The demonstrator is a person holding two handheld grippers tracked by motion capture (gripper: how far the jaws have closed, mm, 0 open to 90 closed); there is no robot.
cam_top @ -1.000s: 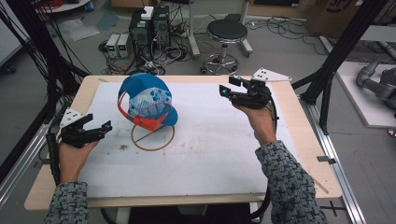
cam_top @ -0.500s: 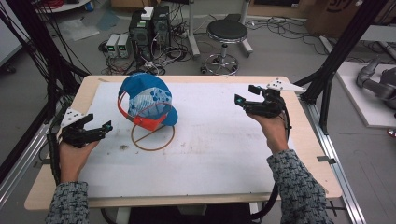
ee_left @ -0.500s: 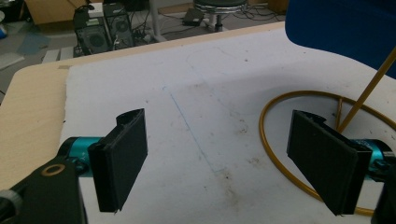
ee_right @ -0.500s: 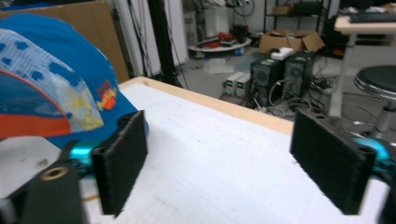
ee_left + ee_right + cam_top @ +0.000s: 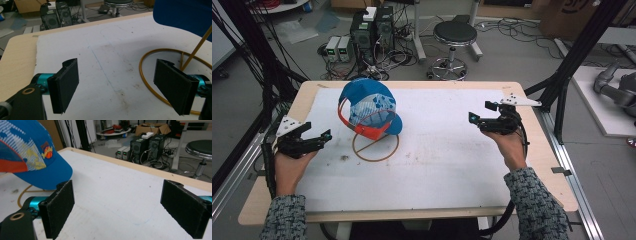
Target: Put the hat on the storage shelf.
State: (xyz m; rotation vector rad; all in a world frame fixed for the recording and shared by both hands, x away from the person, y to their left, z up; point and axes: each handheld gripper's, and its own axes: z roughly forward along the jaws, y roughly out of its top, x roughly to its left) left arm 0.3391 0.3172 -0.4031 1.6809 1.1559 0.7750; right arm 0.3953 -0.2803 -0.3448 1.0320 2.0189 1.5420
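Baseball cap (image 5: 371,107), blue with an orange strap and a basketball badge, sits on a gold wire stand (image 5: 375,146) toward the far left of the white mat (image 5: 447,160) that covers the wooden table (image 5: 539,165). Left gripper (image 5: 323,137) is held low over the mat's left edge, just left of the stand's ring, its jaws spread wide with nothing between them. Right gripper (image 5: 472,118) is held above the mat's right side, well apart from the cap and pointing toward it, jaws likewise wide open and empty.
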